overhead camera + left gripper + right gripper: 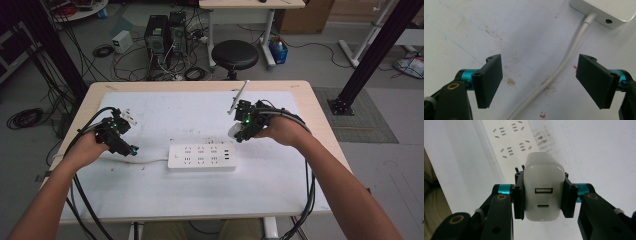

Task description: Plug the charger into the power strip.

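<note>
A white power strip (202, 157) lies in the middle of the white mat, its cord (150, 161) running left. My right gripper (239, 131) hovers above the strip's right end, shut on a white USB charger (543, 190) whose two ports face the camera and whose prongs point toward the strip's sockets (510, 137). My left gripper (131, 148) is open just left of the strip. Its jaws straddle the cord (559, 72) without touching it, and the strip's end (604, 11) lies ahead.
The white mat (200, 195) covers most of the wooden table (320, 120). A small white plug-like object (127, 116) lies beyond my left hand. A black stool (235, 54) stands past the far edge. Cables trail off the near edge.
</note>
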Action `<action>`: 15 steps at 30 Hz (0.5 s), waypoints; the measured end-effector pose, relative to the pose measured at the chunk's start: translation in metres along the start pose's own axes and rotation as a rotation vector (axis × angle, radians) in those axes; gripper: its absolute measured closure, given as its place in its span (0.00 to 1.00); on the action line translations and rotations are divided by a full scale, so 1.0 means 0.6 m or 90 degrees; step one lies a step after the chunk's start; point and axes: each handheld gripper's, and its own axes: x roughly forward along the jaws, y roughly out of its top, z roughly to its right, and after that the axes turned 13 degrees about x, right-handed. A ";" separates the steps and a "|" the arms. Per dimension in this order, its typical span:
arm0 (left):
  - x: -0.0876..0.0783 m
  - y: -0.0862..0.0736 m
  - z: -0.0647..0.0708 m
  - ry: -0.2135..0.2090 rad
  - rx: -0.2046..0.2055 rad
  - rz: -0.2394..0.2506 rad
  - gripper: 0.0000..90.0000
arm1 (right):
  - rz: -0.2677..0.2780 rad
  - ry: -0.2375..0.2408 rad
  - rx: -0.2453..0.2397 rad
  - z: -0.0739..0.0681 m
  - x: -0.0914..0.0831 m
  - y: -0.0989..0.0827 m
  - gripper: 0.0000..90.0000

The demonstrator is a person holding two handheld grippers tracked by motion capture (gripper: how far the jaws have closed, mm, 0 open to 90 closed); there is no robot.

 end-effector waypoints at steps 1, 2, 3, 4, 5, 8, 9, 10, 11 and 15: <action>0.002 0.001 0.002 -0.001 -0.005 0.005 0.24 | -0.005 0.009 -0.008 -0.006 0.012 0.010 0.69; 0.004 0.001 0.003 -0.001 -0.010 0.010 0.24 | -0.007 0.013 -0.013 -0.008 0.018 0.016 0.69; 0.004 0.002 0.002 -0.003 0.001 0.002 0.24 | -0.006 0.014 -0.014 -0.011 0.024 0.020 0.69; 0.005 0.002 0.002 -0.006 0.002 0.003 0.24 | -0.007 0.016 -0.021 -0.011 0.031 0.026 0.69; 0.006 0.001 0.003 -0.006 0.001 0.006 0.24 | -0.010 0.017 -0.021 -0.012 0.038 0.030 0.69; 0.009 0.000 0.006 -0.009 -0.001 0.005 0.24 | -0.022 0.019 -0.036 -0.014 0.064 0.040 0.69; 0.009 -0.002 0.006 -0.007 -0.001 0.005 0.24 | -0.031 0.020 -0.034 -0.015 0.070 0.043 0.69; 0.009 -0.003 0.006 -0.007 0.001 0.004 0.24 | -0.034 0.021 -0.041 -0.017 0.077 0.045 0.69; 0.009 -0.005 0.007 -0.007 -0.001 0.007 0.24 | -0.039 0.022 -0.048 -0.020 0.083 0.048 0.69; 0.012 -0.011 0.008 -0.008 -0.002 0.007 0.24 | -0.071 0.008 -0.085 -0.035 0.107 0.057 0.69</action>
